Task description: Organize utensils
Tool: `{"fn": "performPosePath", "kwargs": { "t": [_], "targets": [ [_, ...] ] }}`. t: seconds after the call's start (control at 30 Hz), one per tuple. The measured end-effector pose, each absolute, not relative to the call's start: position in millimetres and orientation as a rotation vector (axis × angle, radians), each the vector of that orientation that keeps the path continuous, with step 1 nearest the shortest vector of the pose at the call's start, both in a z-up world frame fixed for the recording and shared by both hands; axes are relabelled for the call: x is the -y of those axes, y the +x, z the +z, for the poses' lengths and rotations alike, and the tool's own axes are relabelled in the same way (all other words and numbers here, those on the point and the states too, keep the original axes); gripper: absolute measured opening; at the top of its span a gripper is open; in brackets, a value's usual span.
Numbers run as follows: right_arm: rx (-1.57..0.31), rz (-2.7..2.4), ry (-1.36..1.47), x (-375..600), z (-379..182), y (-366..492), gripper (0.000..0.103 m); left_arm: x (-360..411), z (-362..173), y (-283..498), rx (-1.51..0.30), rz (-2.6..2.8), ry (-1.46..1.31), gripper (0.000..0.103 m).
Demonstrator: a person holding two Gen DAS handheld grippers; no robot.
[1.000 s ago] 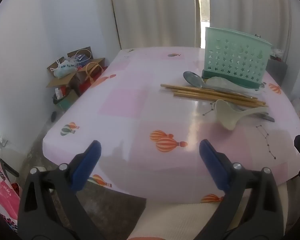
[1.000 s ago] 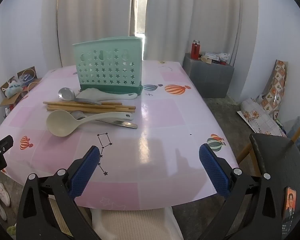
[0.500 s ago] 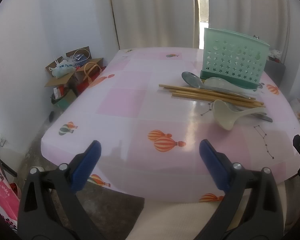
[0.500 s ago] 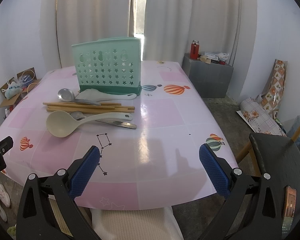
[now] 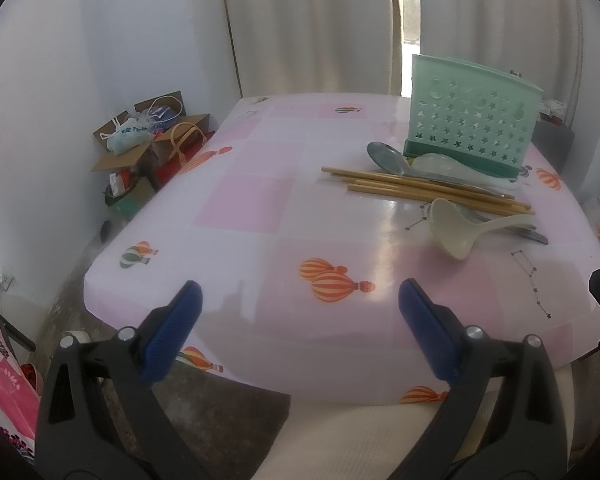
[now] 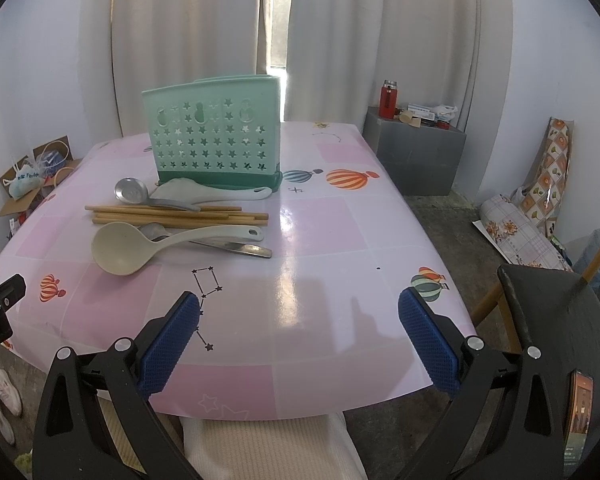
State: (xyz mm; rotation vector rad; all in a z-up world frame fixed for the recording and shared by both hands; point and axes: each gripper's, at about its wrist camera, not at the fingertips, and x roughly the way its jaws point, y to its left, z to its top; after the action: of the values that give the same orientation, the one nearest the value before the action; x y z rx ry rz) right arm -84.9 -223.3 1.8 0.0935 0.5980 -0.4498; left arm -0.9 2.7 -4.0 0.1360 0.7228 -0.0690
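A mint green utensil holder (image 6: 216, 132) with star holes stands upright on the pink table (image 6: 320, 232); it also shows in the left wrist view (image 5: 472, 116). In front of it lie a steel spoon (image 6: 131, 191), a white rice paddle (image 6: 204, 193), several wooden chopsticks (image 6: 176, 215), a cream ladle (image 6: 120, 249) and a steel utensil handle (image 6: 240, 249). The ladle (image 5: 456, 232) and chopsticks (image 5: 420, 190) show in the left wrist view too. My left gripper (image 5: 298, 328) and right gripper (image 6: 298, 334) are both open and empty, held at the table's near edge.
A grey cabinet (image 6: 416, 156) with a red bottle (image 6: 388, 100) stands right of the table. A dark chair (image 6: 556, 320) is at the near right. Cardboard boxes and bags (image 5: 148, 140) sit on the floor to the left. Curtains hang behind the table.
Both grippers have drifted slightly; the views shifted a little. Both stay open and nothing on the table has moved.
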Motion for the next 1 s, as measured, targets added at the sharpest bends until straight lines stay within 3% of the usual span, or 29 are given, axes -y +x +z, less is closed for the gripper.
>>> {"fn": "performPosePath", "kwargs": {
  "t": [1.0],
  "targets": [
    [-0.599,-0.449,0.097,226.9,0.8,-88.1,0.097,-6.6,-6.4,1.2,-0.733,-0.060,0.129,0.095]
  ]
}}
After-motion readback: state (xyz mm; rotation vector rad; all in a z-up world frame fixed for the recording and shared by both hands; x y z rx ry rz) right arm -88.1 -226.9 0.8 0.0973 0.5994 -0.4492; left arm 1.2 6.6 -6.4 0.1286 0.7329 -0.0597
